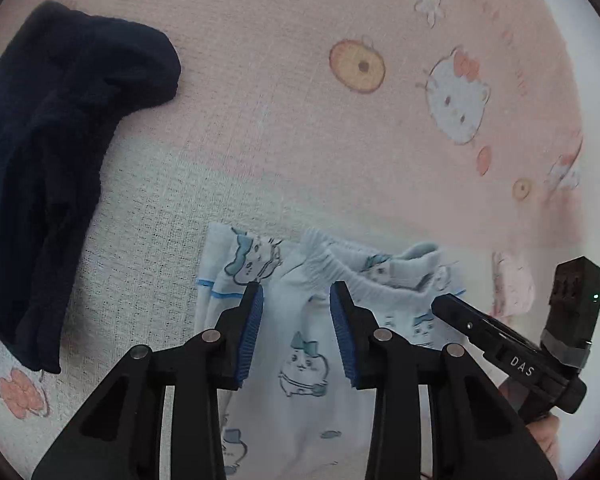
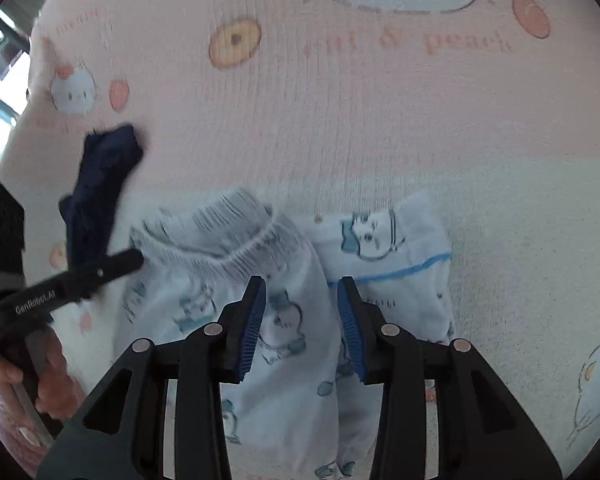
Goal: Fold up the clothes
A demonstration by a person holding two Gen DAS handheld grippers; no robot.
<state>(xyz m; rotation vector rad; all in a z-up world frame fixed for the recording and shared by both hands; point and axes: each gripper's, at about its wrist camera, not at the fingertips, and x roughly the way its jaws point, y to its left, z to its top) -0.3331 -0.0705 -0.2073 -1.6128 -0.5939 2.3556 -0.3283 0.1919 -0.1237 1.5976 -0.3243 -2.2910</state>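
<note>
A light blue garment with cartoon prints and a ruffled elastic waistband point(image 1: 300, 344) lies bunched on the pink and white blanket; it also shows in the right wrist view point(image 2: 236, 280). My left gripper point(image 1: 297, 296) is open just above it, jaws either side of the waistband fabric. My right gripper point(image 2: 302, 292) is open over the same garment, near the blue-trimmed hem point(image 2: 404, 272). The right gripper shows at the right of the left view point(image 1: 500, 344); the left gripper shows at the left of the right view point(image 2: 80, 276).
A dark navy garment point(image 1: 48, 160) lies crumpled to the left, also in the right wrist view point(image 2: 100, 184). The Hello Kitty blanket point(image 1: 340, 140) covers the whole surface. A small pink cloth piece point(image 1: 512, 280) lies at the right.
</note>
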